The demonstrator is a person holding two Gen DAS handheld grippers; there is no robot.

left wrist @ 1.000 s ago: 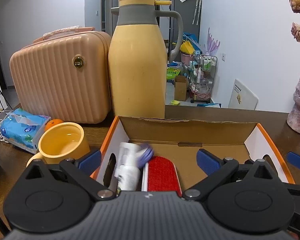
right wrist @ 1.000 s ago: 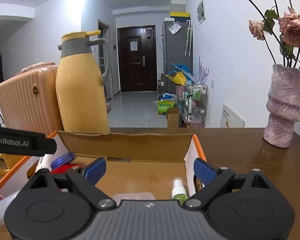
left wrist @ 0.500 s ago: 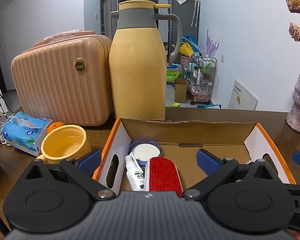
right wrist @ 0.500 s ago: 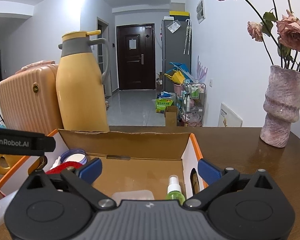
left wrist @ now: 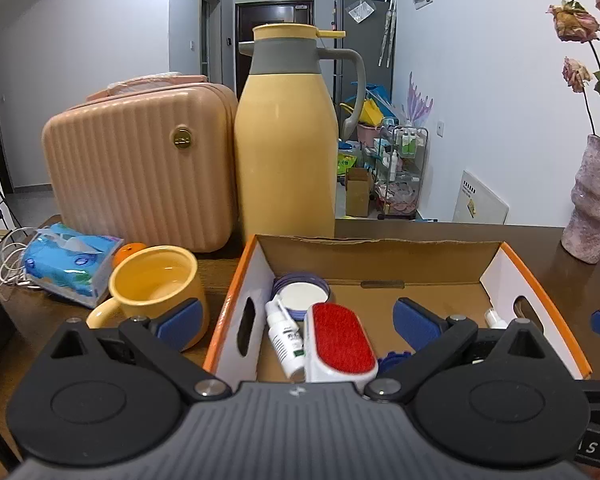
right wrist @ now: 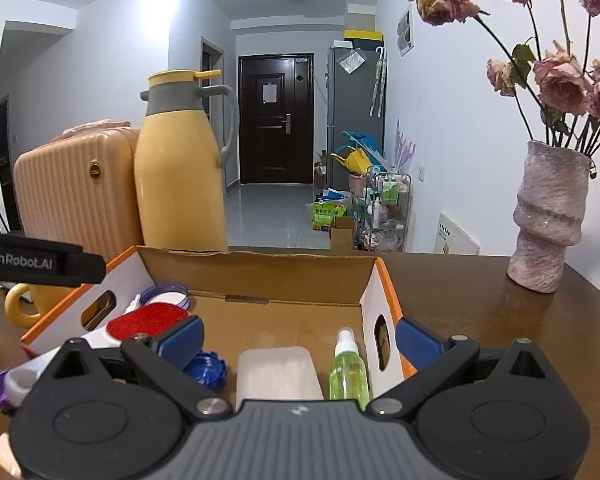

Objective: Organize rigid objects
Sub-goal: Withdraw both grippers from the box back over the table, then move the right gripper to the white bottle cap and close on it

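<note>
An orange-rimmed cardboard box (left wrist: 536,276) sits on the brown table. At its left end lie a round blue-rimmed tin (left wrist: 300,294), a small white spray bottle (left wrist: 286,338) and a red lint brush (left wrist: 342,340). At the right end are a green spray bottle (right wrist: 348,368), a frosted white case (right wrist: 278,374) and a blue ridged cap (right wrist: 204,368). My left gripper (left wrist: 298,320) hovers open over the box's left wall, holding nothing. My right gripper (right wrist: 300,342) is open over the right end, also holding nothing.
A tall yellow thermos jug (left wrist: 286,148) and a pink ribbed case (left wrist: 140,168) stand behind the box. Left of the box are a yellow mug (left wrist: 156,284), a blue tissue pack (left wrist: 66,262) and cables. A pink vase (right wrist: 548,220) of dried roses stands at the right.
One second ago the white bottle and tin were a blur in the box's left end; now they lie still. Both grippers have drawn back from the box, and the right jaws widened slightly.
</note>
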